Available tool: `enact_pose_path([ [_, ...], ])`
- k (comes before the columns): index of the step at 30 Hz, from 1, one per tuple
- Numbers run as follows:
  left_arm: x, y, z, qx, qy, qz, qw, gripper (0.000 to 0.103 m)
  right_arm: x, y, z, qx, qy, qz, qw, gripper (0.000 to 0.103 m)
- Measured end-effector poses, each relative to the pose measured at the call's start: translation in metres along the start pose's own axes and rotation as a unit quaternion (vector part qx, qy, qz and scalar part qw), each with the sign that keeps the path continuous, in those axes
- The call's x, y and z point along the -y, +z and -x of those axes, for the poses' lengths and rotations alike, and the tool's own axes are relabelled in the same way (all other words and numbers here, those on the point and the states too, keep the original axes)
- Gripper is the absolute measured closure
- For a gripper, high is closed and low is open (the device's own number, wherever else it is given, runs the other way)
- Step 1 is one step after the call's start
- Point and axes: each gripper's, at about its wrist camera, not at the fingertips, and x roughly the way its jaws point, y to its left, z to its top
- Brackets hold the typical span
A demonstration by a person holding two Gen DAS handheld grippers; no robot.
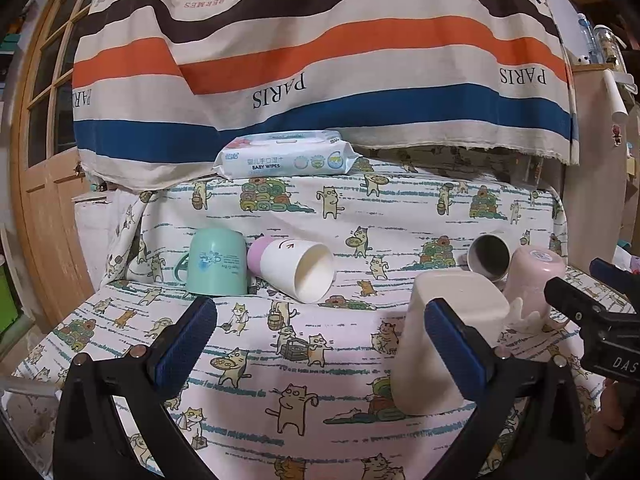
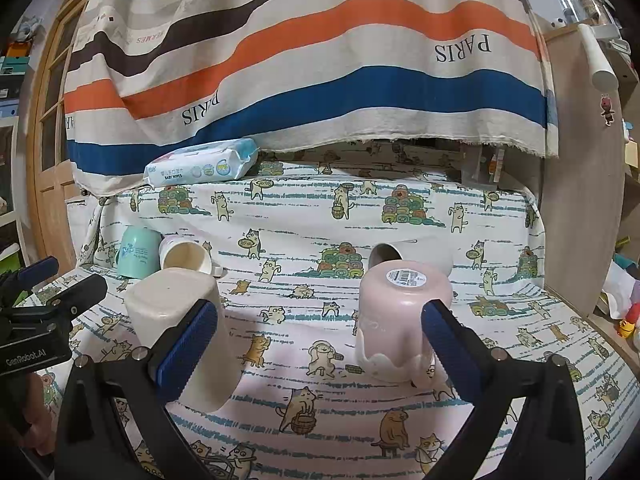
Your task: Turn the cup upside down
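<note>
Several cups sit on the cat-print cloth. A cream cup [image 1: 444,340] [image 2: 180,328] stands upside down near the front. A pink cup [image 1: 534,280] [image 2: 396,320] stands upside down, barcode label on its base. A mint mug [image 1: 216,262] [image 2: 138,252] stands upside down at the back left. A white cup with a lilac base [image 1: 294,270] [image 2: 184,258] lies on its side beside it. A white mug [image 1: 488,256] [image 2: 408,258] lies on its side behind the pink cup. My left gripper [image 1: 320,332] is open and empty, left of the cream cup. My right gripper [image 2: 320,332] is open, between the cream and pink cups.
A pack of baby wipes [image 1: 286,154] [image 2: 202,166] lies on the raised back ledge under a striped hanging cloth [image 1: 320,60]. A wooden door [image 1: 44,140] stands at the left. Shelves with bottles [image 2: 588,4] are at the right.
</note>
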Motion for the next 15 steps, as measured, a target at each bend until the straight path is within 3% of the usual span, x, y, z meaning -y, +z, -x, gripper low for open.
enact_pose_path([
  [15,0.0007,-0.0001,0.0011,0.0,-0.003,-0.003,1.0,0.0,0.0005,-0.0005,0.0001,0.0,-0.002,0.0,1.0,0.0],
])
